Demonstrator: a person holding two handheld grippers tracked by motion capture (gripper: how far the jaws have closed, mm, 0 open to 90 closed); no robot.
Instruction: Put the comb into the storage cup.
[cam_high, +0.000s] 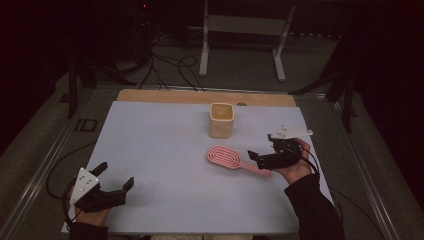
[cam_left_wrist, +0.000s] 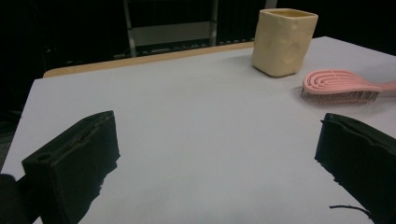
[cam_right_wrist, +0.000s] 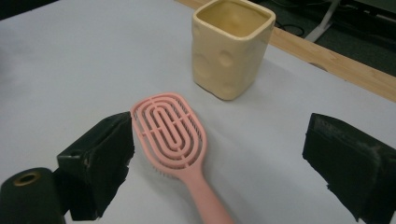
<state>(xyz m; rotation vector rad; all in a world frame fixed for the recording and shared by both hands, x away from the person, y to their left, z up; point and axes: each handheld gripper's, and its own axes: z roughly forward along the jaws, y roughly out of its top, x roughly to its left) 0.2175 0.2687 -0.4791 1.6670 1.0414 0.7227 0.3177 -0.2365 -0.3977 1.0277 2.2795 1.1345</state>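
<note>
a: we start at the pink hairbrush (cam_right_wrist: 170, 133), lying flat on the white table (cam_high: 160, 150), bristles down, handle pointing back towards our right hand (cam_high: 295, 167).

b: and just beyond its head stands the yellow cup (cam_right_wrist: 232, 46), upright, near the brush but not touching it.

a: our right gripper (cam_right_wrist: 219, 154) is over the handle, jaws spread wide and holding nothing. one jaw sits right beside the brush head, the other well off to the far side.

b: so we judge this as the reach for the grasp. we'd centre the jaws across the handle, come down level, then close there rather than on the ribbed head.

a: our left gripper (cam_high: 116, 176) rests at the near left of the table, released too, well apart from everything.
</note>
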